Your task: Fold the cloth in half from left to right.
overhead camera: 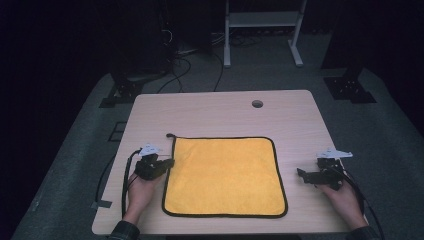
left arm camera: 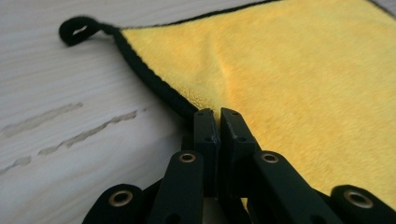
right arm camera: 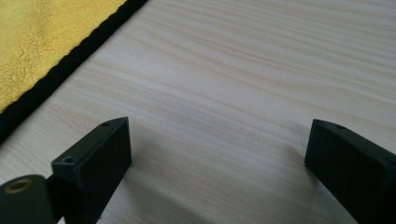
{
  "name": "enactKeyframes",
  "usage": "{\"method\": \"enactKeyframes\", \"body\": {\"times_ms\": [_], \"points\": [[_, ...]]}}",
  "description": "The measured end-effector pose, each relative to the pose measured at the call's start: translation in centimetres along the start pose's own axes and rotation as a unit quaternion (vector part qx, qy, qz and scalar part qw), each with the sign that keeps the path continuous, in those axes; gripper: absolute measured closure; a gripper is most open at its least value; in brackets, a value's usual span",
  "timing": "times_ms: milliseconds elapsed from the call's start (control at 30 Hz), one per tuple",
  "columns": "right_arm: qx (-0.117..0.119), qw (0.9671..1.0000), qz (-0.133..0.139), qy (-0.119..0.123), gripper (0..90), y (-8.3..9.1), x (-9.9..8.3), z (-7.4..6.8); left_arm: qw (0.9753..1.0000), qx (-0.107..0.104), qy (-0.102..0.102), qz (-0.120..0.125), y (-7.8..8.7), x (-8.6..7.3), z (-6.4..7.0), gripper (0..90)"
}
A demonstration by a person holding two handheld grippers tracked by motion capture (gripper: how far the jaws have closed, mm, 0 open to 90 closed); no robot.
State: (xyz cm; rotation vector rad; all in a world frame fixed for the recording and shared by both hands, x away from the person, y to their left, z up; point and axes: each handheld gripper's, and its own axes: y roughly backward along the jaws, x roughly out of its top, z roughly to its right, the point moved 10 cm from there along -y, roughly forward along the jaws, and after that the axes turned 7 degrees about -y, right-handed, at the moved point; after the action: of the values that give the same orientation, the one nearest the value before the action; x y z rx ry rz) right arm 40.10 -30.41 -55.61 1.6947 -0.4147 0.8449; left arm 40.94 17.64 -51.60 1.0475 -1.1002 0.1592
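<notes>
A yellow cloth (overhead camera: 225, 175) with a black hem lies spread flat on the wooden table (overhead camera: 220, 112). A small black loop (left arm camera: 77, 30) sticks out at its far left corner. My left gripper (overhead camera: 167, 162) is at the cloth's left edge, shut, with its tips (left arm camera: 218, 113) pinching the black hem (left arm camera: 154, 81). A faint crease runs up the cloth (left arm camera: 299, 79) from the jaws. My right gripper (overhead camera: 303, 175) rests open on bare wood to the right of the cloth, with nothing between its jaws (right arm camera: 219, 149). The cloth's hem (right arm camera: 60, 70) shows at the upper left of the right gripper view.
A round cable hole (overhead camera: 257, 104) is in the table near its far edge. Bare wood surrounds the cloth on all sides. Beyond the table are a white stand (overhead camera: 262, 30), cables on the floor (overhead camera: 185, 70) and dark equipment bases.
</notes>
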Motion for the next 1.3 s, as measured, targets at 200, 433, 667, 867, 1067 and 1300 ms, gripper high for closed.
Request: {"method": "enactKeyframes", "body": {"times_ms": [200, 433, 667, 867, 1067, 1300], "points": [[0.000, 1.0000, 0.000, 0.000, 6.4, 0.0, 0.0, 0.0, 0.9995, -0.027, -0.007, 0.016, 0.1, 1.0, 1.0, 85.2], [0.000, 1.0000, 0.000, 0.000, 6.3, 0.0, 0.0, 0.0, 0.9978, -0.054, -0.011, 0.036, 0.0, 2.7, 2.3, 85.1], [0.000, 1.0000, 0.000, 0.000, 6.3, 0.0, 0.0, 0.0, 0.9958, -0.079, -0.020, 0.043, -0.9, 3.9, 4.0, 84.9], [0.000, 1.0000, 0.000, 0.000, 6.3, 0.0, 0.0, 0.0, 0.9929, -0.104, -0.020, 0.054, -1.6, 5.0, 5.5, 84.8], [0.000, 1.0000, 0.000, 0.000, 6.3, 0.0, 0.0, 0.0, 0.9905, -0.122, -0.031, 0.055, -2.6, 6.0, 7.0, 84.8], [0.000, 1.0000, 0.000, 0.000, 6.3, 0.0, 0.0, 0.0, 0.9878, -0.140, -0.038, 0.056, -3.8, 7.1, 8.7, 84.8]]}}
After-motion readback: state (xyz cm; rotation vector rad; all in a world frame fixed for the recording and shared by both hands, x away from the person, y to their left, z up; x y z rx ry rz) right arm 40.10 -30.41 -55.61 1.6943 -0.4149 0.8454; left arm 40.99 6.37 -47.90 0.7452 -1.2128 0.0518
